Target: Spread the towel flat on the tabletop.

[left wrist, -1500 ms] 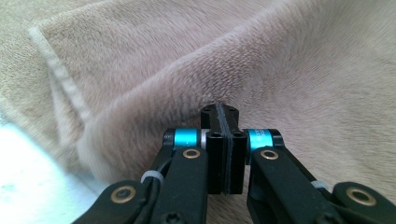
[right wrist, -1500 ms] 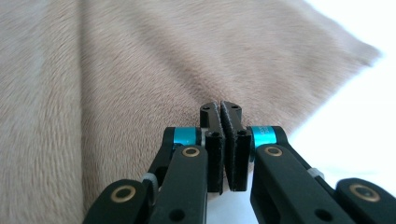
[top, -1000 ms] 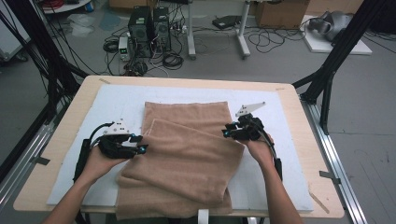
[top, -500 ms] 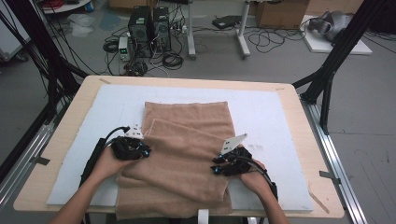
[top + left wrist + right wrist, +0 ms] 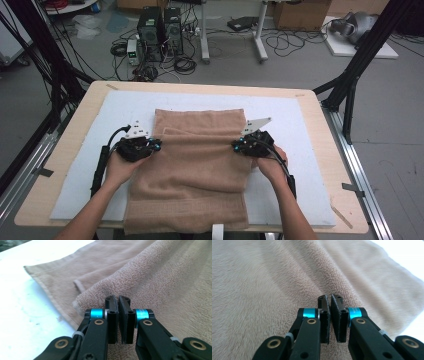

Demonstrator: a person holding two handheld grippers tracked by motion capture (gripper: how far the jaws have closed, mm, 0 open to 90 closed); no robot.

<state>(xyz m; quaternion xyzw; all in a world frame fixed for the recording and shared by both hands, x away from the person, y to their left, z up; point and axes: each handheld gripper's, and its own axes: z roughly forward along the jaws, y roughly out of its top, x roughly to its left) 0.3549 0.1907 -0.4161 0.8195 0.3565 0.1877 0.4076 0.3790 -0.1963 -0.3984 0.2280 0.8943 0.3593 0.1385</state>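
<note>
Brown towel (image 5: 192,170) lies lengthwise on the tabletop (image 5: 320,150); our left gripper (image 5: 150,145) and right gripper (image 5: 240,146) have jaws clamped on its raised fold, far edge straight ahead.

One brown towel (image 5: 195,165) lies on one bench (image 5: 320,115), over one white mat (image 5: 90,150). Two tools work at it, the left tool (image 5: 156,145) and the right tool (image 5: 235,146). On the far floor stand two black computer towers (image 5: 160,27).

Beyond the wooden table (image 5: 320,107) with its white mat (image 5: 90,180), a grey floor (image 5: 400,120) holds tangled cables (image 5: 185,62), black computer towers (image 5: 161,32), cardboard boxes (image 5: 297,14) and black frame struts (image 5: 357,65).
</note>
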